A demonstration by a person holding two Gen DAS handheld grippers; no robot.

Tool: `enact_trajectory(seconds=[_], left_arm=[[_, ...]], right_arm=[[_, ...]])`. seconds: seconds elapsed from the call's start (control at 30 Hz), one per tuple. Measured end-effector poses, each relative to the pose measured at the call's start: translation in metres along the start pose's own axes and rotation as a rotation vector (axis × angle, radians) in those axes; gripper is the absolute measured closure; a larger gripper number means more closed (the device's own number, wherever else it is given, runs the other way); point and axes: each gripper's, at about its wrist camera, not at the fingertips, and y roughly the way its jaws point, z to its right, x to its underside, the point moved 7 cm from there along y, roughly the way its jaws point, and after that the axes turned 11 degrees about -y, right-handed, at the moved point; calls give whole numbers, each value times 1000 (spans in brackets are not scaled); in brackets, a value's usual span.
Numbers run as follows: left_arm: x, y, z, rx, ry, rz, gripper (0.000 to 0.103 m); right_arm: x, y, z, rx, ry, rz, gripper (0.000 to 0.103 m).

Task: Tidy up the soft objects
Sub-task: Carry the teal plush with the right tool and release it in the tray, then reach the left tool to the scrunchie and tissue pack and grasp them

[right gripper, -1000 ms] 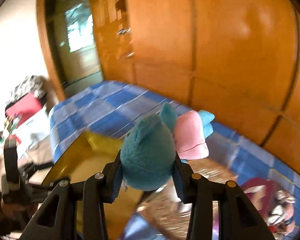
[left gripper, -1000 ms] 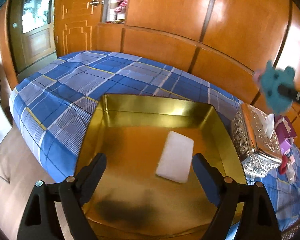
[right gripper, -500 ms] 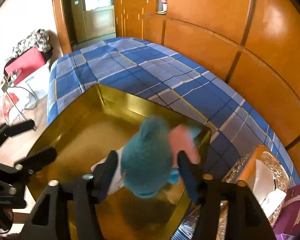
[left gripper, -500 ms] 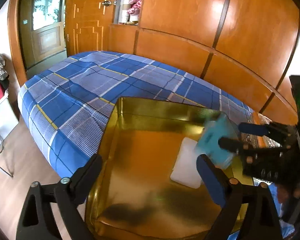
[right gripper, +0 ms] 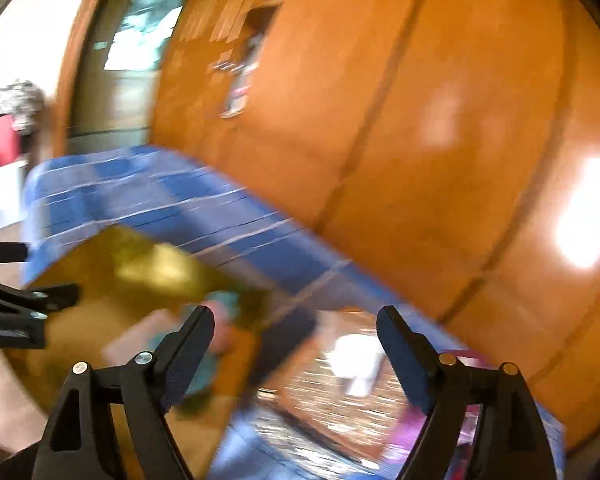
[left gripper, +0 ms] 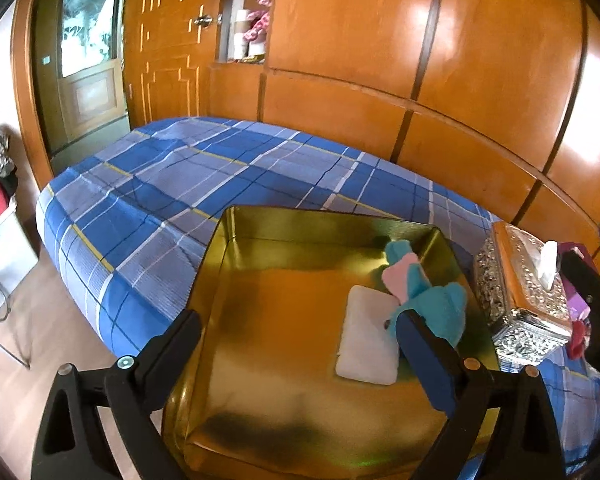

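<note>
The teal and pink plush toy [left gripper: 424,296] lies inside my gold tray [left gripper: 260,320], at its far right corner, overlapping the white foam pad [left gripper: 366,340] there. My right gripper [right gripper: 296,344] has just been opening; its jaws stand spread with nothing between them, so I judge the toy released. My left gripper [left gripper: 300,340] hangs over the tray, jaws wide, empty. The tray rests on the plaid bed [left gripper: 204,172], just beside an ornate tissue box [left gripper: 520,280].
</note>
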Motion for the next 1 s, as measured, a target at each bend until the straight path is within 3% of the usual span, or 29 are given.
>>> enact_trajectory(seconds=[0.1, 0.33, 0.6, 1.0], left_arm=[[1, -7, 10, 14, 29, 17, 2], [11, -23, 41, 49, 139, 46, 0], [28, -36, 72, 89, 245, 55, 0], [55, -49, 113, 162, 364, 15, 0]], right_arm=[[23, -2, 6, -98, 91, -61, 18], [68, -12, 44, -128, 300, -133, 18], [124, -18, 116, -30, 517, -209, 18], [199, -39, 201, 134, 702, -280, 18]])
